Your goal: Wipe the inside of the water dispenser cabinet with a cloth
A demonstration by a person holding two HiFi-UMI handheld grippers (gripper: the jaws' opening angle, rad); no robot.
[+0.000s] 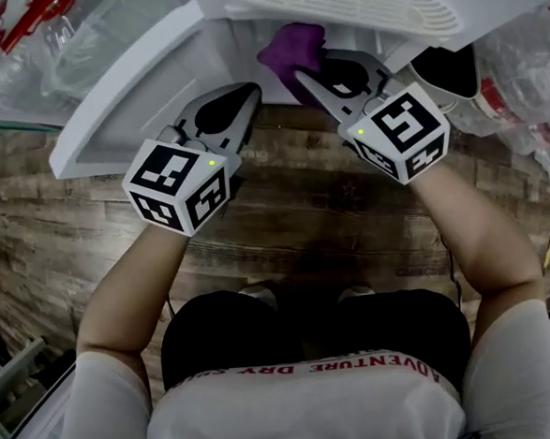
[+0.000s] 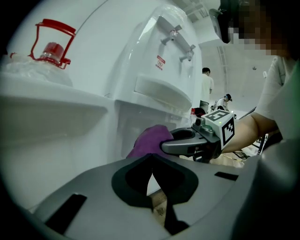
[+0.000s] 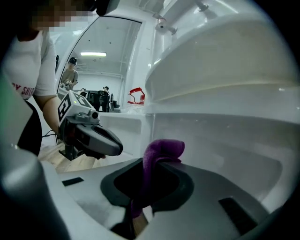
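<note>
Right hand-held gripper (image 1: 305, 78) pinches the purple cloth (image 1: 291, 48) at the mouth of the cabinet (image 3: 225, 126). Left hand-held gripper (image 1: 248, 96) hangs alongside, pressed together, empty. Wiping looks just starting; next, press cloth against the inner wall.

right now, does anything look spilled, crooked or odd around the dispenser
Nothing stands out. The right gripper is shut on the purple cloth at the white water dispenser; the left gripper is shut and empty. No spill or damage shows.

Large lit workroom; people (image 2: 206, 86) beyond, plank floor (image 1: 284, 213).
</note>
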